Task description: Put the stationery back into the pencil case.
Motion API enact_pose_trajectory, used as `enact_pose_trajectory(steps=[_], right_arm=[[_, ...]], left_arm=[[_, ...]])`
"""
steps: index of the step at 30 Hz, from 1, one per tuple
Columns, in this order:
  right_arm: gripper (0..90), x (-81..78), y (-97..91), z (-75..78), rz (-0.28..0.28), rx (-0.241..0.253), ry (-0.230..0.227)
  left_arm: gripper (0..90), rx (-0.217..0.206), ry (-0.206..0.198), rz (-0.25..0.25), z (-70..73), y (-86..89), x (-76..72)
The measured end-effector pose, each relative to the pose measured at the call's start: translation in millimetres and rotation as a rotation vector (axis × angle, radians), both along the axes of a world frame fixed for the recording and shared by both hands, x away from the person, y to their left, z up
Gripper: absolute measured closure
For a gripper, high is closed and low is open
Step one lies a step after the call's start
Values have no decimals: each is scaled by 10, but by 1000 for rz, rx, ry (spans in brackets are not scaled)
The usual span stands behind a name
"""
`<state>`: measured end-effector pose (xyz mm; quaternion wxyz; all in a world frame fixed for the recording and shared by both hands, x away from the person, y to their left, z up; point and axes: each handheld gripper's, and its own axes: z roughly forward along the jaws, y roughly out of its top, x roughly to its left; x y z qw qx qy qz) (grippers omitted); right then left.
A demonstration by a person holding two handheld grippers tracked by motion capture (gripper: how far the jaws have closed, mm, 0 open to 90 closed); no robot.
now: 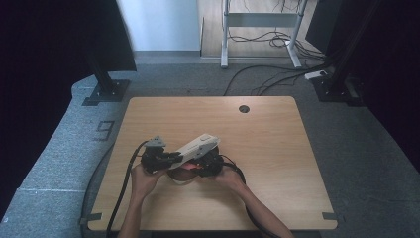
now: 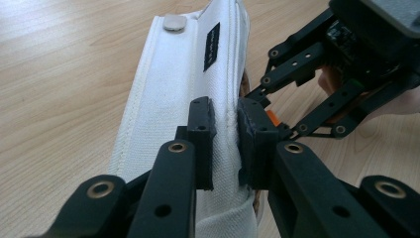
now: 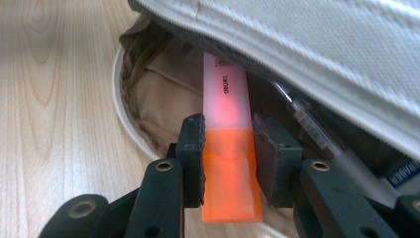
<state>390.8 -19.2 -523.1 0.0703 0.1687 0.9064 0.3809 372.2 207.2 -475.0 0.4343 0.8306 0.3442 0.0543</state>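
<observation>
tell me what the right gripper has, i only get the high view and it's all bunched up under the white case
Observer: The right gripper is shut on an orange highlighter, its capped end pointing into the open pencil case.
Operator: is anything else in there
Observer: Yes, a clear-barrelled pen lies inside, just beside the highlighter.
Operator: and the left one, does it actually have the case
Observer: The left gripper is shut on a seam ridge of the white fabric, below a small black label.
</observation>
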Motion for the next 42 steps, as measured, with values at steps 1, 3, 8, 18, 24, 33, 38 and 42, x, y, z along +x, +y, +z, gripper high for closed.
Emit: enact_pose_trajectory(steps=[1,3,8,18,24,33,38,42], right_arm=[[655,0,0,0,0,0,0],[654,18,48,-32,8,-12,-4],[613,38,61,-64,3,-17,4],[554,-30,-168,-1,-65,-46,-22],[603,-76,-307,-23,-94,-44,-20],[750,-139,-326,-59,-102,-39,-27],[777,-107,-258,-76,-116,-40,-35],[793,-54,-209,-79,-127,-35,-36]], left_arm=[[774,0,0,0,0,0,0],[774,2,0,-2,-1,-2,-1],[774,3,1,-4,-3,-2,-1],[773,6,4,-8,-7,-3,-2],[772,7,4,-8,-8,-2,-1],[772,5,5,-5,-10,-7,-2],[771,3,6,-3,-15,-16,-3],[771,5,5,-1,-19,-23,-3]])
